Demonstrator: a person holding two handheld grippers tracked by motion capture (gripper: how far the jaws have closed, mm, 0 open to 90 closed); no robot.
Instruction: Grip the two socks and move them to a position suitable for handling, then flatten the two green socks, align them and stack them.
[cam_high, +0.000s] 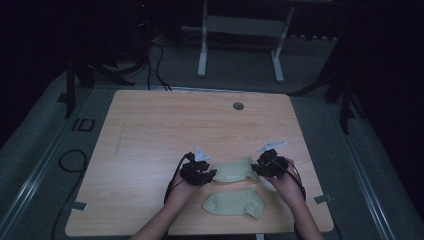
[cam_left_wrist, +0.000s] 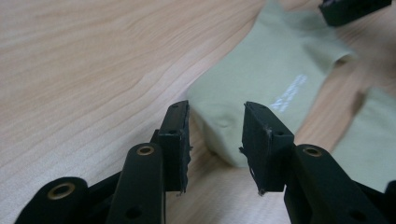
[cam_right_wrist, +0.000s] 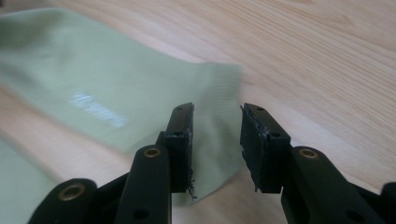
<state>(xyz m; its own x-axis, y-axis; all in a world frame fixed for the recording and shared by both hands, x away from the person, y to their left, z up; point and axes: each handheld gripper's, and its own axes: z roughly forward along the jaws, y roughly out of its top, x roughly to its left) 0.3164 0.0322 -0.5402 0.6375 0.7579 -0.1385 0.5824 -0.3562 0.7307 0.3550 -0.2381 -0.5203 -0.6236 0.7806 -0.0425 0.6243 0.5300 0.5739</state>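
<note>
While both of your hands sit at the near edge of the wooden table (cam_high: 150, 130), the far pale green sock (cam_high: 234, 170) lies flat between your grippers, with the second sock (cam_high: 235, 203) just beside it at its 6 o'clock. Your left gripper (cam_left_wrist: 215, 140) is partly open at the sock's 9 o'clock end, jaws either side of the toe, pads off the cloth. Your right gripper (cam_right_wrist: 216, 144) is partly open at 3 o'clock, jaws straddling the cuff corner, gripping nothing.
</note>
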